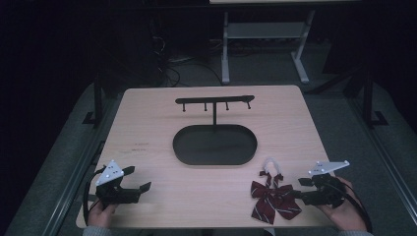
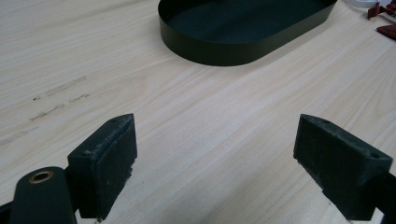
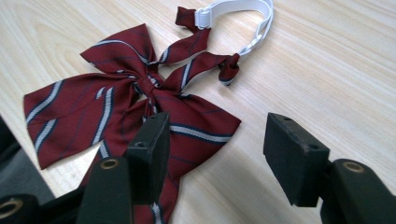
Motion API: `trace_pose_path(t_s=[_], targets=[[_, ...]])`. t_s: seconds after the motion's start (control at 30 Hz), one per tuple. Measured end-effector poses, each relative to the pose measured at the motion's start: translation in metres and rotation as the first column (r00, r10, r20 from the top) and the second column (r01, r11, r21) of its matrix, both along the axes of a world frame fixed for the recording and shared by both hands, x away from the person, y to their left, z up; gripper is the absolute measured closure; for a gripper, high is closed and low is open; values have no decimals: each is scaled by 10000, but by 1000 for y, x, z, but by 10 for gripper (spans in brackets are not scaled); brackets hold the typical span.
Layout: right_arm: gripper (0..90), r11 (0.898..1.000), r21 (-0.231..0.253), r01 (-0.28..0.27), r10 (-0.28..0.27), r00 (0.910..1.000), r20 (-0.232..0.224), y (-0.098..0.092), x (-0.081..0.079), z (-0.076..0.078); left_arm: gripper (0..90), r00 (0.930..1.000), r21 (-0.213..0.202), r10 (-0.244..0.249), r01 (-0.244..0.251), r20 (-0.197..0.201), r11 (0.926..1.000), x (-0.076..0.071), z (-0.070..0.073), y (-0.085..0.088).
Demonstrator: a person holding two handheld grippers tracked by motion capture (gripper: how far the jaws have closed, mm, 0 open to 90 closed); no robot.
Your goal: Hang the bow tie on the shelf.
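Black jaws of the right gripper (image 3: 212,154) stand spread wide with nothing clamped between them, one pad hanging over the lower wing of the striped bow tie (image 3: 135,100) and the other over bare wood. That tie lies flat near the front right of the surface (image 1: 147,118), just beside the gripper in the high view, with its white elastic strap (image 3: 247,18) looped away toward the oval tray (image 1: 215,145). From where I stand the trouble looks plain enough: if the jaws close where they are, they may catch only a thin edge of cloth, and the tie could slip free as it is lifted, or dangle lopsided. The strap could also snag or drag, and hooking it on a peg of the little rack (image 1: 215,101) behind the tray would be fiddly, since the pegs are small and I cannot quite make out their shape in this dim light. Over on the other side, the left gripper (image 2: 215,154) is likewise wide open and empty above bare wood, well apart from the tie, so it offers no steadying help yet.
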State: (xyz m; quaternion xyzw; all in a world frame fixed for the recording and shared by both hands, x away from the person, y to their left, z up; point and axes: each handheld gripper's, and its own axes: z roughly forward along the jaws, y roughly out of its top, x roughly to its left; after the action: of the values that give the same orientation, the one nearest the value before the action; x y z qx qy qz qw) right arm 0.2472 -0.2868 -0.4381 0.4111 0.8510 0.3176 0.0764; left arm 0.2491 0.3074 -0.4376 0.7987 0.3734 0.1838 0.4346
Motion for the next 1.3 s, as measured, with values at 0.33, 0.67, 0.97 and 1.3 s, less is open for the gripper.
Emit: trace_pose_path(t_s=[0.33,0.67,0.97,1.3], targets=[[420,9996,-166,-238,236,9996,-157,8,5,6,131,9999,118,-155,155,30,9998,-1,0,-3],[419,9980,-388,-505,496,9985,-247,17,16,17,131,10000,70,-92,91,12,9999,-1,1,-2],[437,9935,-720,-879,869,9961,-176,27,28,27,131,9999,74,-129,129,98,9999,-1,2,-3],[450,9841,-1198,-1308,1276,9912,-340,44,46,34,131,9999,-30,-65,65,129,10000,-2,3,-3]])
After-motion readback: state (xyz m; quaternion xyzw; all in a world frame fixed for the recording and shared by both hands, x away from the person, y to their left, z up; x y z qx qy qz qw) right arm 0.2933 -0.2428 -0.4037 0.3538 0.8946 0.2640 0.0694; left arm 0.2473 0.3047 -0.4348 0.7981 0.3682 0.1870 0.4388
